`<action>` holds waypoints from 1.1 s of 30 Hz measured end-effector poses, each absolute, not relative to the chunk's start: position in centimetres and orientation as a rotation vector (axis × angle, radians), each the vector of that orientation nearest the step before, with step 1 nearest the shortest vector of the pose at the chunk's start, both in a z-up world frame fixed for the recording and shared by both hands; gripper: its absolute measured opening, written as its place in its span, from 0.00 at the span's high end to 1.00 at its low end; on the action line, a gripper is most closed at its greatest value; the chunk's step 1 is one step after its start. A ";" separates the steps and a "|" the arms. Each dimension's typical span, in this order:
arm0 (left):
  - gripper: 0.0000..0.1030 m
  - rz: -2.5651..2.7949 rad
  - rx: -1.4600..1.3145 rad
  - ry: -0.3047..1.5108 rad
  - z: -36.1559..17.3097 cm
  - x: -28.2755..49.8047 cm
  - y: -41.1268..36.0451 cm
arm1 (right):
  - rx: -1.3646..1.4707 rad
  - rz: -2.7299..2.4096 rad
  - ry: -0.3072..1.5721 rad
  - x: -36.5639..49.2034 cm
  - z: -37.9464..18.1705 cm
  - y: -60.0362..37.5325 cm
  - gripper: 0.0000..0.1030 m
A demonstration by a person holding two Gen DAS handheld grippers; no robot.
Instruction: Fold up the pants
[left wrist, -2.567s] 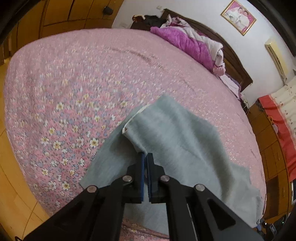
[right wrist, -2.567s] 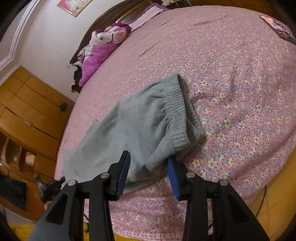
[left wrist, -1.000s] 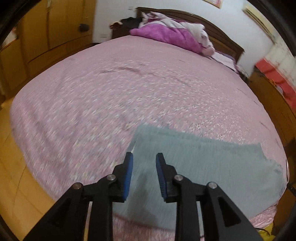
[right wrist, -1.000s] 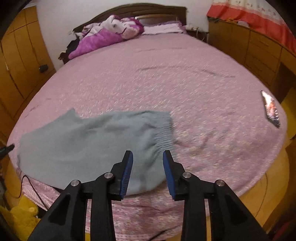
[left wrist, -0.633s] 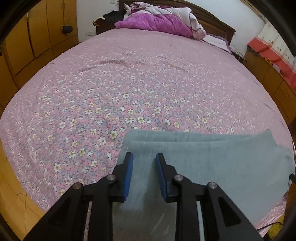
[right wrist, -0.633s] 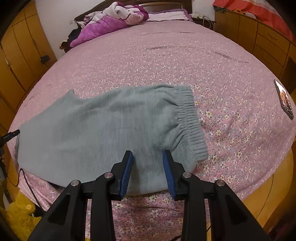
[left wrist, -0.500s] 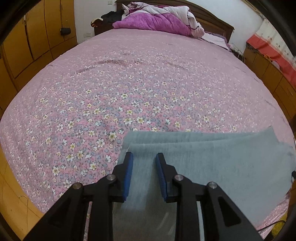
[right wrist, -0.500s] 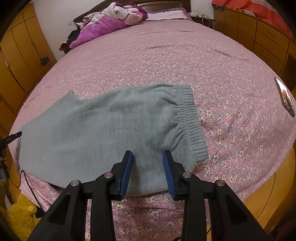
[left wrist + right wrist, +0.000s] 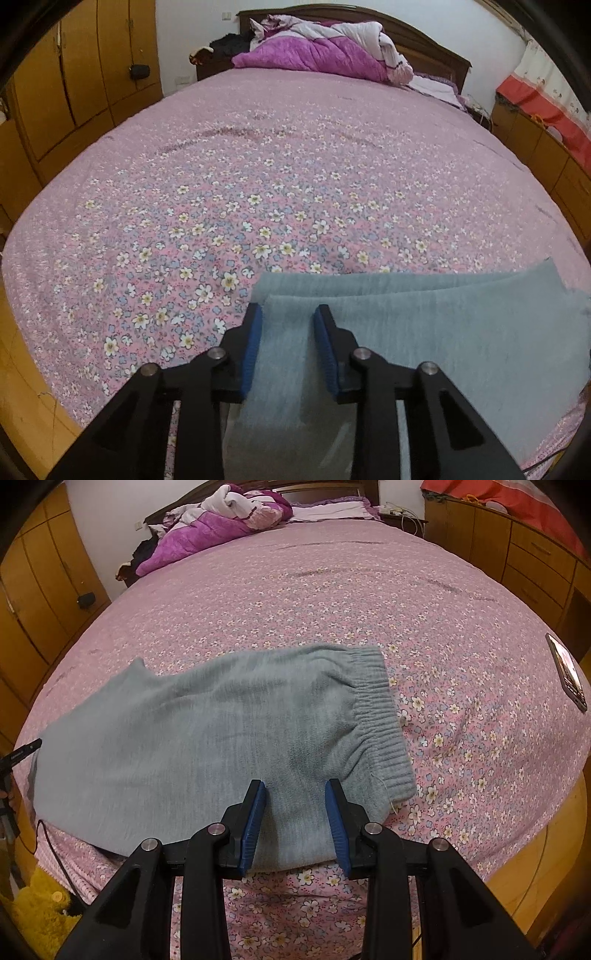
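The grey-green pants lie flat near the front edge of the pink flowered bed, folded lengthwise with one leg over the other. The ribbed waistband is at the right end. My right gripper is open and empty, just above the near edge of the pants by the waistband. In the left wrist view the leg end of the pants shows two stacked layers. My left gripper is open and empty above the leg hems.
A heap of purple and white bedding lies at the headboard. A phone lies on the bed's right edge. Wooden wardrobes stand left and wooden drawers right. A yellow plush toy is on the floor.
The left gripper let go of the leg, which now lies flat on the other leg. Both grippers are open and have drawn back to the near edge of the pants.
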State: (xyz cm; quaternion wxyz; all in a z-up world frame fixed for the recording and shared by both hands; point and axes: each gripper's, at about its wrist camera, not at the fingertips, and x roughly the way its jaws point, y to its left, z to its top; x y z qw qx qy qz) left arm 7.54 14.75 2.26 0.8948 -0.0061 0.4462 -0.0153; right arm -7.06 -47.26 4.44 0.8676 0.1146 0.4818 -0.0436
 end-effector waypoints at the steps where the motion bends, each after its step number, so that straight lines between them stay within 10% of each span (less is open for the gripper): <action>1: 0.70 -0.023 -0.001 0.913 2.4 7.3 14.6 | 0.240 -0.091 1.008 -7.1 4.4 -47.3 0.74; 7: 0.94 -0.042 0.006 0.895 2.6 6.5 13.9 | 0.239 -0.091 1.009 -7.1 4.3 -47.3 0.74; 33: 0.87 -0.052 -0.149 0.826 7.2 4.3 12.7 | 0.247 0.157 0.949 -1.0 8.1 -42.5 0.74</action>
